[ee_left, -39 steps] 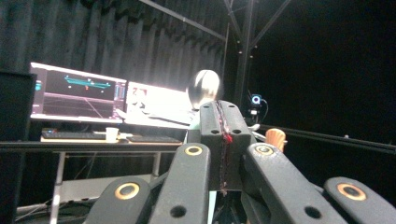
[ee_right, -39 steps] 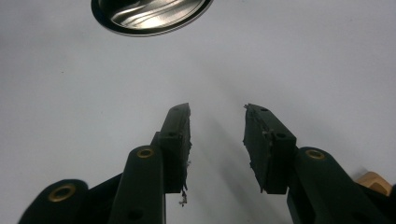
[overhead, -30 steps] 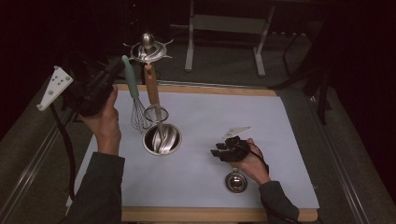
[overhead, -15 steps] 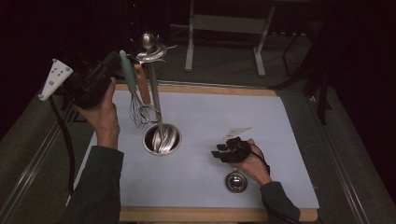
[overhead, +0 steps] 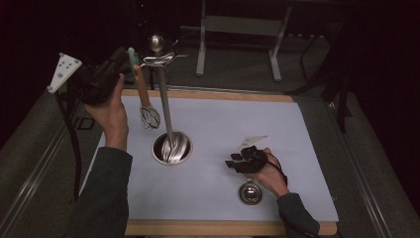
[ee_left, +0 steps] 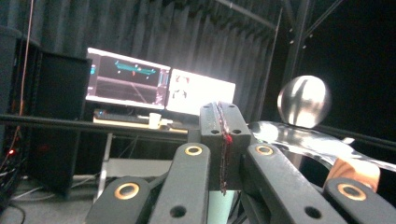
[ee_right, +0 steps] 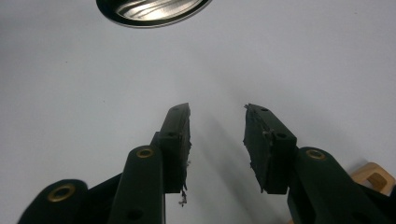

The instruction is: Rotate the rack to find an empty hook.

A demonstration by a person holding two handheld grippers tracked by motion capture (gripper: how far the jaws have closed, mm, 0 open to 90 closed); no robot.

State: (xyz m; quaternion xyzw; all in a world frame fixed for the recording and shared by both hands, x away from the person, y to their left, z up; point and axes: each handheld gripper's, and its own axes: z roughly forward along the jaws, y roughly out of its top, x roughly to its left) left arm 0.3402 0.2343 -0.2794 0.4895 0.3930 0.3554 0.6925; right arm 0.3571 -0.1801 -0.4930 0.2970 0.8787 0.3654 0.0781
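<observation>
My left gripper is held up over the table's far left, with its jaws pressed together in the left gripper view. It is shut on the teal top of a whisk that has a wooden handle. The whisk hangs in the air, left of a steel cup. A long steel utensil stands in that cup; its round top shows close beside my left jaws. My right gripper rests low on the white mat, open with nothing between its pads, and points toward the cup's rim.
A small round steel dish lies on the mat just in front of the right hand. The mat sits on a wooden board. A metal stand rises behind the table. Monitors glow beyond the left gripper.
The left hand has risen a little and drawn the whisk's handle leftward, away from the steel utensil's shaft. The right hand and its gripper have stayed put.
</observation>
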